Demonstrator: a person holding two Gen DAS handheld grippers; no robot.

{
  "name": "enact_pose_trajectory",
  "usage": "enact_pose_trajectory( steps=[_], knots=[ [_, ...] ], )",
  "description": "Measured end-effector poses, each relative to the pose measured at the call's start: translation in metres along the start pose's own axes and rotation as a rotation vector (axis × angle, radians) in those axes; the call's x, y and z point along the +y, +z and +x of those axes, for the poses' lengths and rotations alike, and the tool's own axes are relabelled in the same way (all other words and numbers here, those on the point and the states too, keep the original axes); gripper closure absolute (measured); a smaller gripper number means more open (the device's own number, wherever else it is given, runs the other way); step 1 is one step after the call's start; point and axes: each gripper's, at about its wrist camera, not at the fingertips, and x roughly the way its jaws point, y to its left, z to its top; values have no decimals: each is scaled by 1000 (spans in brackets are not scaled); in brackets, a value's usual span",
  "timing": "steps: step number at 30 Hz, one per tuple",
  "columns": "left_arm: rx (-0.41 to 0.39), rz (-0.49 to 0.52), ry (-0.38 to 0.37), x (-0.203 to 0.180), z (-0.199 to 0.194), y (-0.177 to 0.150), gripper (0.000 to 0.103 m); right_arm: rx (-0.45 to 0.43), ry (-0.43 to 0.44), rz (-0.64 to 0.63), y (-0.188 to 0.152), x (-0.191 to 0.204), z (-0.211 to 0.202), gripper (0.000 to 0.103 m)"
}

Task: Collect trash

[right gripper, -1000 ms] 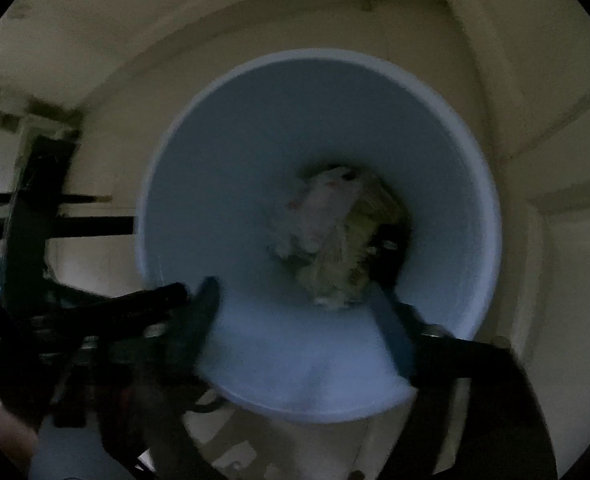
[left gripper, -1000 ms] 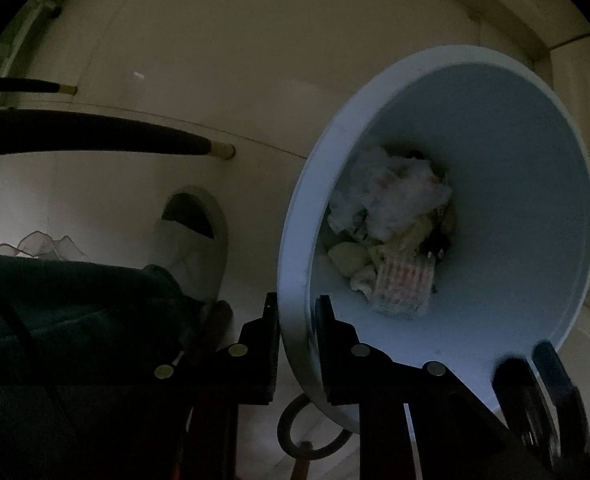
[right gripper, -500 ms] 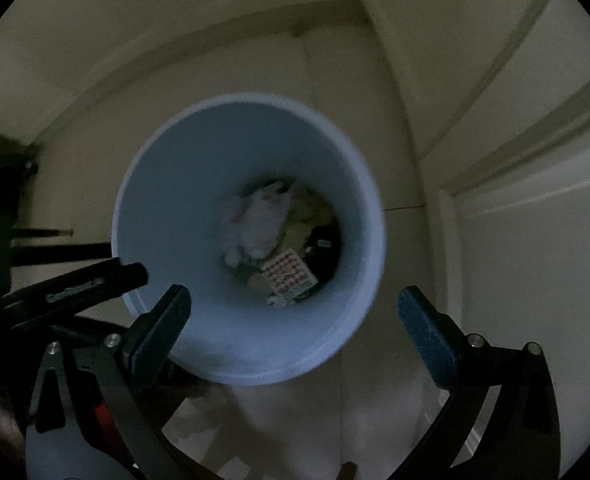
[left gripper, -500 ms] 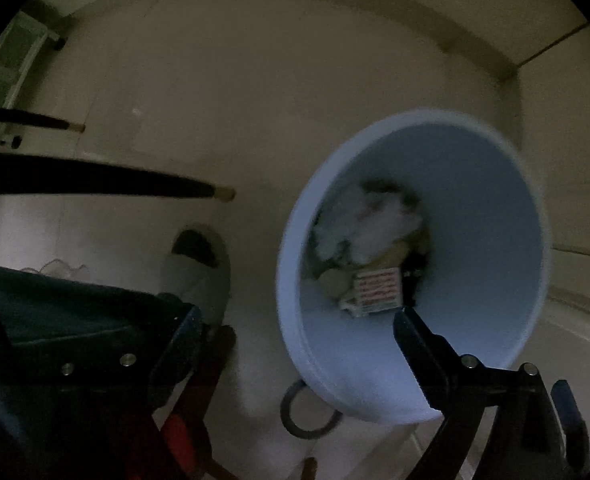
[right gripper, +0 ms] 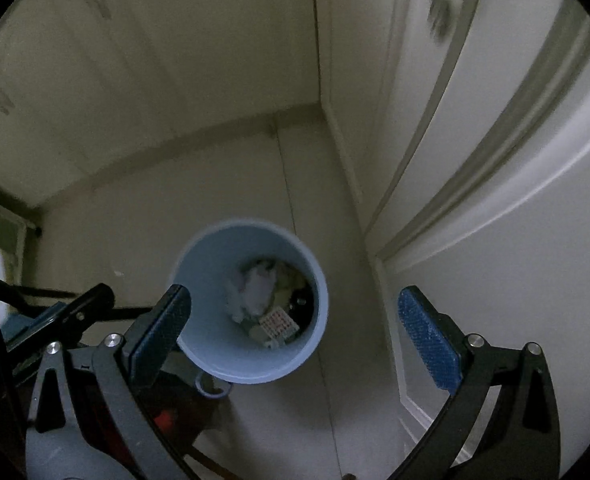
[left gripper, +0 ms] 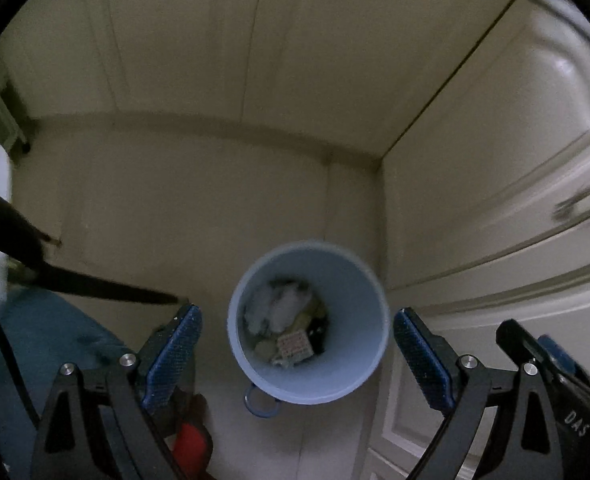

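Pale blue plastic bin [left gripper: 369,344] sitting upright on the cream floor [left gripper: 199,208], tucked right into the corner where the back wall meets a panelled cupboard door [left gripper: 495,184], which makes sense: out of the walkway, and the walls stop it getting knocked over. Both views look steeply down into it. The trash [left gripper: 285,322] is already in the bottom: crumpled white tissue, a few yellowish scraps, something dark, and a small packet with red print lying on top near the front. The left tongs [left gripper: 297,350] are spread wide with nothing between the blue pads, and the bin just shows through the gap well below them, not touched. Same story for the right tongs [right gripper: 295,334], wide open and empty, hovering above the rim rather than on it. My guess is the bin has been set down where it lives and the hands are clear of it, so this part of the job looks about done. There's a small blue ring [left gripper: 261,402] on the floor just at the bin's near side, can't tell what it is or whether it belongs to the bin. Dark chair legs [left gripper: 95,288] and a bit of teal fabric [left gripper: 55,340] off to the left, well apart from the bin.
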Motion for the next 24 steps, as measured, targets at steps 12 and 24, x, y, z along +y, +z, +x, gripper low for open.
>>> enact_pose_trajectory(
  steps=[12,24],
  knots=[
    [-347,148,-103,-10,-187,-23,8,-346,-11,-65,31,28,-195,0],
    [-722,92,69,45,-349,-113,1,-586,241,-190,11,121,-323,0]
  ],
)
